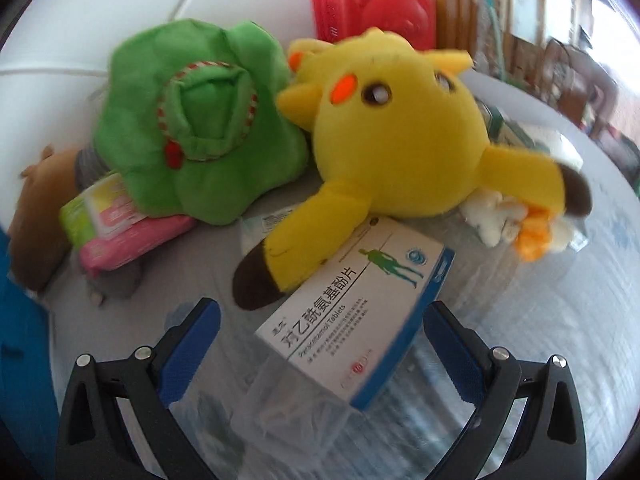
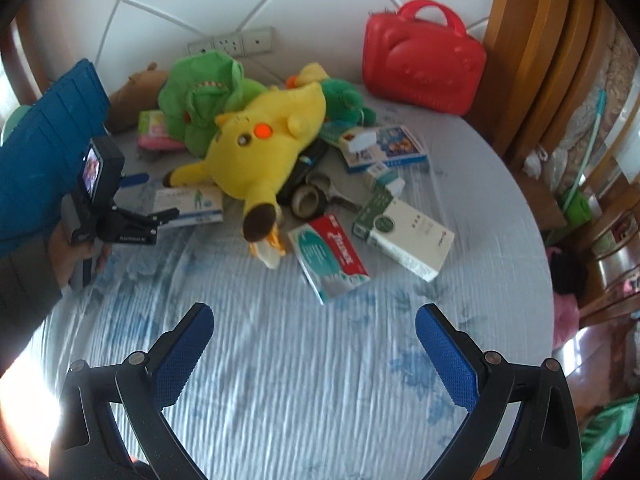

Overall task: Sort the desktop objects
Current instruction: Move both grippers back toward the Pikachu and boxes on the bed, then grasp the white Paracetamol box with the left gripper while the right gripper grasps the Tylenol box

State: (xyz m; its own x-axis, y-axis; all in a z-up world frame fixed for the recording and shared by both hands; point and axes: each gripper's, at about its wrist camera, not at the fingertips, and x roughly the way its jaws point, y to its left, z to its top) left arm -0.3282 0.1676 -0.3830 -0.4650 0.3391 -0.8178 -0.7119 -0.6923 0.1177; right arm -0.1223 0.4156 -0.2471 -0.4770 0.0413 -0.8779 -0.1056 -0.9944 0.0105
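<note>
A white and blue paracetamol box point(image 1: 360, 316) lies on the table between the open fingers of my left gripper point(image 1: 320, 320); the jaws are not closed on it. A yellow plush toy point(image 1: 396, 136) lies with one ear over the box's far end. A green plush point(image 1: 196, 120) sits to its left. In the right wrist view the same box point(image 2: 188, 206) lies by the left gripper point(image 2: 160, 216), under the yellow plush point(image 2: 264, 148). My right gripper point(image 2: 314, 344) is open and empty over bare tablecloth, short of a red and white box point(image 2: 332, 256).
A red plastic case point(image 2: 420, 72) stands at the back against the wall. Several medicine boxes point(image 2: 404, 232), a tape roll point(image 2: 308, 200) and scissors lie right of the plush. A pink and green packet point(image 1: 116, 224) and a brown plush point(image 1: 32, 220) lie at left. Wooden chairs point(image 2: 560, 80) border the table's right.
</note>
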